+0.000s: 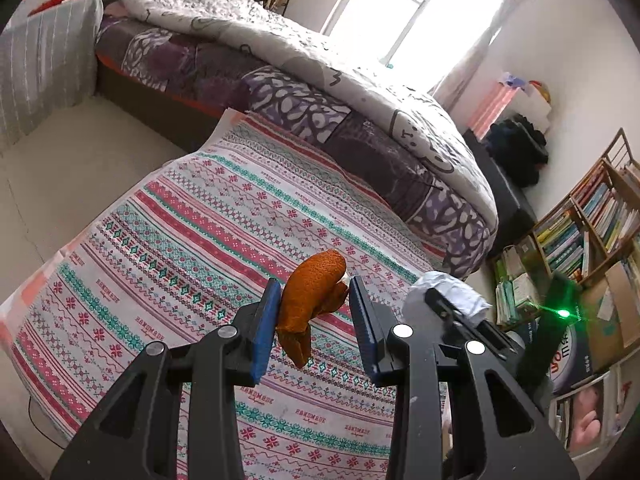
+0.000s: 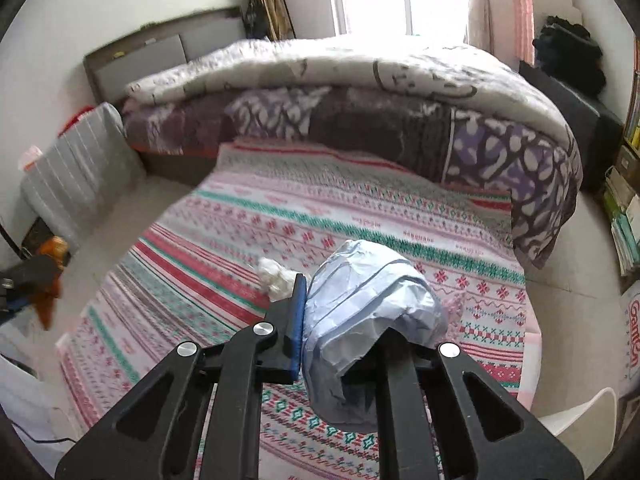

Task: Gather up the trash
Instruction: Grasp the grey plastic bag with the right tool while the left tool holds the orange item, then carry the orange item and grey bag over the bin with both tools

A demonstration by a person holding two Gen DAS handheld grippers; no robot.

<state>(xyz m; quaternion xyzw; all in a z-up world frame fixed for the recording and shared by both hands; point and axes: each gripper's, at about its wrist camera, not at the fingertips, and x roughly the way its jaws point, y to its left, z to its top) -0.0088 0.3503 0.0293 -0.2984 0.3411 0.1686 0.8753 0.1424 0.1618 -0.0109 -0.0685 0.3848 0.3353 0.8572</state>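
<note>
My left gripper [image 1: 314,316] is shut on a piece of orange peel [image 1: 312,300], whose lower end hangs below the blue pads, above the patterned cloth [image 1: 200,240]. My right gripper [image 2: 340,332] is shut on a crumpled pale blue wad of paper [image 2: 368,312], which hides its right finger. That wad [image 1: 448,292] and gripper show at the right in the left wrist view. A small white crumpled tissue [image 2: 276,276] lies on the cloth [image 2: 320,208] just beyond the right gripper's left finger. At the left edge of the right wrist view, the left gripper [image 2: 28,280] holds the peel [image 2: 50,284].
A bed with a purple blanket and white quilt [image 1: 320,80] borders the cloth's far side. A grey striped cushion [image 2: 80,168] leans at the left wall. A bookshelf [image 1: 592,224] stands at the right. A white chair edge [image 2: 580,416] shows at lower right.
</note>
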